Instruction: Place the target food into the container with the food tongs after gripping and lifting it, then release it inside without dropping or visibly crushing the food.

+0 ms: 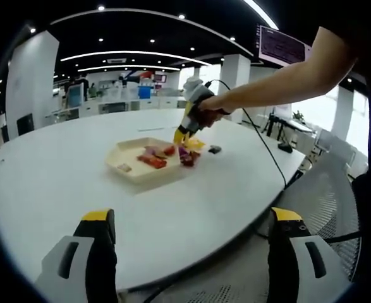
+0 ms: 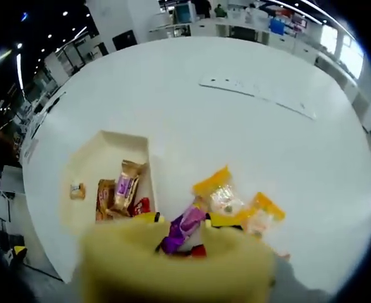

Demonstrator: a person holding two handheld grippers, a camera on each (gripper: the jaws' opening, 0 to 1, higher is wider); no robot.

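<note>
In the left gripper view, the left tool [image 1: 191,252] rises from the bottom edge with its two yellow-tipped jaws set wide apart, nothing between them, over the near rim of a round white tabletop [image 1: 59,183]. At the centre of the frame sits a shallow cream container [image 1: 125,158], hexagonal in outline, holding several small wrapped snacks. A person's bare arm [image 1: 280,82] reaches in from the upper right, holding the right tool [image 1: 186,134] just right of the container, its yellow tips pointing down over loose snacks on the tabletop. A small dark object [image 1: 215,149] lies a little further right. A cable [image 1: 267,151] trails from the tool off the tabletop's right edge.

In the right gripper view, a blurred pale yellow shape, probably the food tongs [image 2: 172,262], spans the bottom of the frame; how the right tool's jaws stand cannot be told here. A purple-wrapped snack [image 2: 184,227] sits at the tongs' top edge, its long axis slanting from lower left to upper right; whether it is gripped is unclear. Just beyond it, two orange-edged clear packets [image 2: 220,196] lie on the tabletop, right of the container. Inside the container, along its right wall, a brown-and-purple packet [image 2: 127,185] lies with its long axis running up the frame, a small pale piece [image 2: 78,190] towards the left wall.
</note>
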